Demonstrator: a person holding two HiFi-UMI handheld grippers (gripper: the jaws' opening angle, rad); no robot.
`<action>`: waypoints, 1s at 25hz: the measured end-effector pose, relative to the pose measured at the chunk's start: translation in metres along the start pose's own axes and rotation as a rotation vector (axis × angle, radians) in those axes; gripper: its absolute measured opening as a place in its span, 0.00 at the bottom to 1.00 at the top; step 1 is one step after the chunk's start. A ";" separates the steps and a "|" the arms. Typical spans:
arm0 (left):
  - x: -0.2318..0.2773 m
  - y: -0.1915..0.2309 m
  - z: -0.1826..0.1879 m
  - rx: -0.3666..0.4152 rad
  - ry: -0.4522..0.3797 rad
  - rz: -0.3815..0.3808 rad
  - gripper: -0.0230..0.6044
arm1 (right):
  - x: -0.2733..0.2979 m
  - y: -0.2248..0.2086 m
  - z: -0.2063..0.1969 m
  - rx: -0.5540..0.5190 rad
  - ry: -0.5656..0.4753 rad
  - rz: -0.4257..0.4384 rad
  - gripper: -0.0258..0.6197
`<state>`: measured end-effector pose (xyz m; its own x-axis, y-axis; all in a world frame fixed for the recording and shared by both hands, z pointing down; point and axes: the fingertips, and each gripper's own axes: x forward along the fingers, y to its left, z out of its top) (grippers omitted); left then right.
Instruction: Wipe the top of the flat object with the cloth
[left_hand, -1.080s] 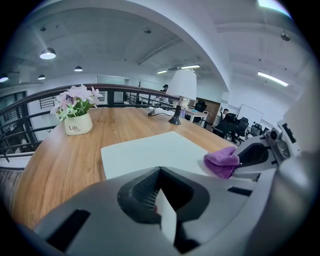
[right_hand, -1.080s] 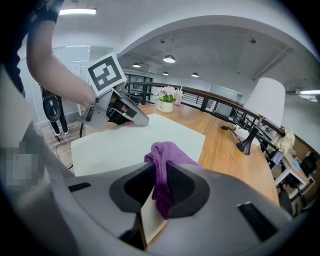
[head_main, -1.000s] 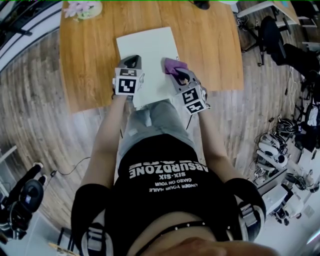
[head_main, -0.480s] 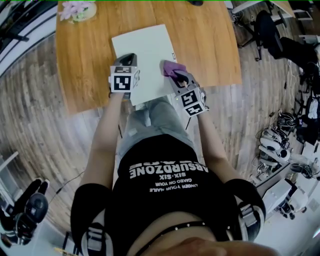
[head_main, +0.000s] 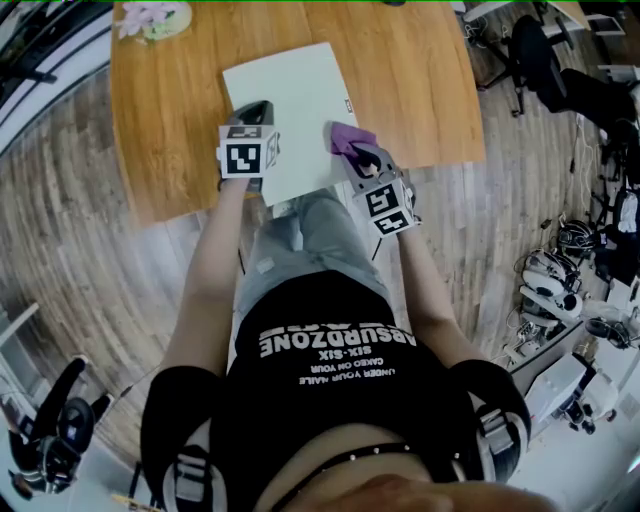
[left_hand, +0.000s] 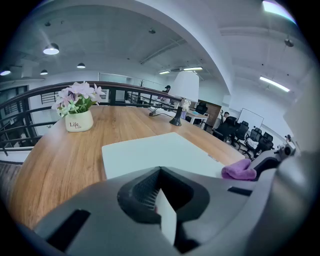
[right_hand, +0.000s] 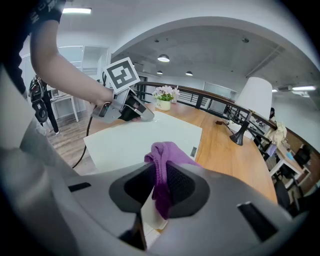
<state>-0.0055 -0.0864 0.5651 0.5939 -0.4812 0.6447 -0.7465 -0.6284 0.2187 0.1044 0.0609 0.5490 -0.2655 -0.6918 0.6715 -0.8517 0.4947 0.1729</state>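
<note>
A flat white board (head_main: 290, 95) lies on the wooden table (head_main: 410, 80) and overhangs its near edge. My left gripper (head_main: 256, 110) is shut and rests on the board's left part; in the left gripper view the board (left_hand: 155, 152) stretches ahead of its closed jaws (left_hand: 160, 200). My right gripper (head_main: 352, 150) is shut on a purple cloth (head_main: 345, 135), which sits at the board's right edge. The right gripper view shows the cloth (right_hand: 167, 155) bunched between the jaws, with the board (right_hand: 145, 137) and the left gripper (right_hand: 125, 110) beyond.
A pot of pink flowers (head_main: 150, 18) stands at the table's far left corner. A white lamp (left_hand: 182, 95) stands at the far side. Office chairs (head_main: 540, 60) and gear sit on the floor to the right. The person's legs are under the board's near edge.
The right gripper and cloth have slid slightly toward the board's right edge. The left gripper has stayed on the board's left part.
</note>
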 end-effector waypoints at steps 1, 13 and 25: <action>0.000 0.001 0.000 0.001 0.000 0.002 0.06 | 0.000 0.001 0.000 0.001 0.000 -0.001 0.16; -0.001 -0.003 -0.001 0.029 -0.001 0.031 0.06 | -0.015 0.014 -0.010 -0.008 0.016 0.019 0.16; 0.002 -0.005 0.001 0.030 0.001 0.041 0.06 | -0.025 0.028 -0.017 -0.116 0.079 0.117 0.16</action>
<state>-0.0007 -0.0846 0.5646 0.5625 -0.5067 0.6533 -0.7611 -0.6259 0.1699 0.0944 0.1011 0.5495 -0.3195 -0.5846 0.7458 -0.7578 0.6301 0.1693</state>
